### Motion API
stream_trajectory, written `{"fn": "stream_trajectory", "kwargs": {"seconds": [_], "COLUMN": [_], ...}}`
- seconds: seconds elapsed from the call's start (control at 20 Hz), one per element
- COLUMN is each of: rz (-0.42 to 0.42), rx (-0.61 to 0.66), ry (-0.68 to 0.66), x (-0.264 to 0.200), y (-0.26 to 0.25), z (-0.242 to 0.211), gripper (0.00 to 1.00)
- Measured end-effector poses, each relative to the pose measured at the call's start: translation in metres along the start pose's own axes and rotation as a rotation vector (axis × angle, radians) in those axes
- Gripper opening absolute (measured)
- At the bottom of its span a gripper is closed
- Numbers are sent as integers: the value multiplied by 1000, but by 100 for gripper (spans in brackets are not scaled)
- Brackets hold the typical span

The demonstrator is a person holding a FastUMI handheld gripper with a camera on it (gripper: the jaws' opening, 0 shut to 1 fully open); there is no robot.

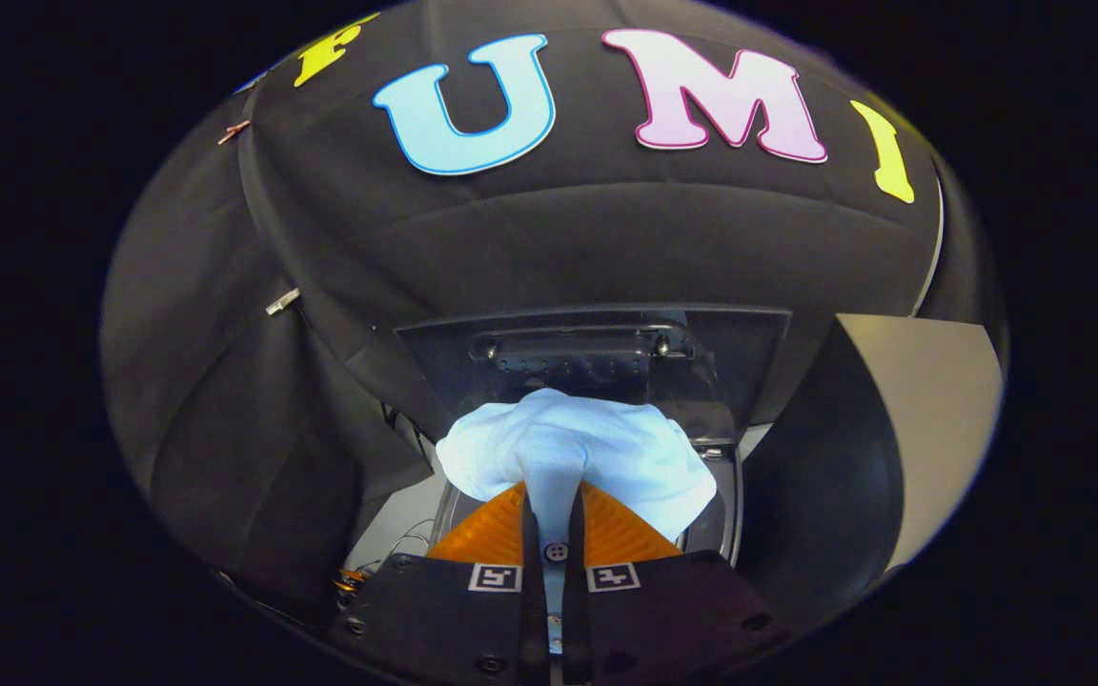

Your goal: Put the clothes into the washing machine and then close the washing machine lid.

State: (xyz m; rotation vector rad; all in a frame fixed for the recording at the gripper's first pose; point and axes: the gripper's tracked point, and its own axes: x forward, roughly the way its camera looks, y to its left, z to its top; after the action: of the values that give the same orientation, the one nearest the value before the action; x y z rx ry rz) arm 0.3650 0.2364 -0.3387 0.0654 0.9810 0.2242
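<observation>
Booth wall beyond; gripper [554, 510] pinches shirt [576, 453], seemingly.

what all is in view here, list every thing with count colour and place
cloth: one, white, bunched, pinched between the gripper's fingers and spreading out just ahead of them, above the washing machine opening
washing machine: one, grey rim, directly below and beyond the cloth
lid: one, dark and see-through, standing raised behind the cloth, with a handle bar near its upper edge
panel: one, beige, beside the machine on the far side of a dark cloth fold
clip: one, silvery, on the booth's black cloth wall
gripper: one, black body with orange ribbed fingers, shut on the cloth
</observation>
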Motion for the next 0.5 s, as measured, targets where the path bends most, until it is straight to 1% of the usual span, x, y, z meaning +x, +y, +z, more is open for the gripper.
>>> {"fn": "stream_trajectory", "kwargs": {"seconds": [0.2,0.5], "rz": [-32,-79], "rx": [-77,-48], "ry": [-29,43], "x": [46,103], "y": [2,-8], "z": [-17,-68], "gripper": [10,10]}}
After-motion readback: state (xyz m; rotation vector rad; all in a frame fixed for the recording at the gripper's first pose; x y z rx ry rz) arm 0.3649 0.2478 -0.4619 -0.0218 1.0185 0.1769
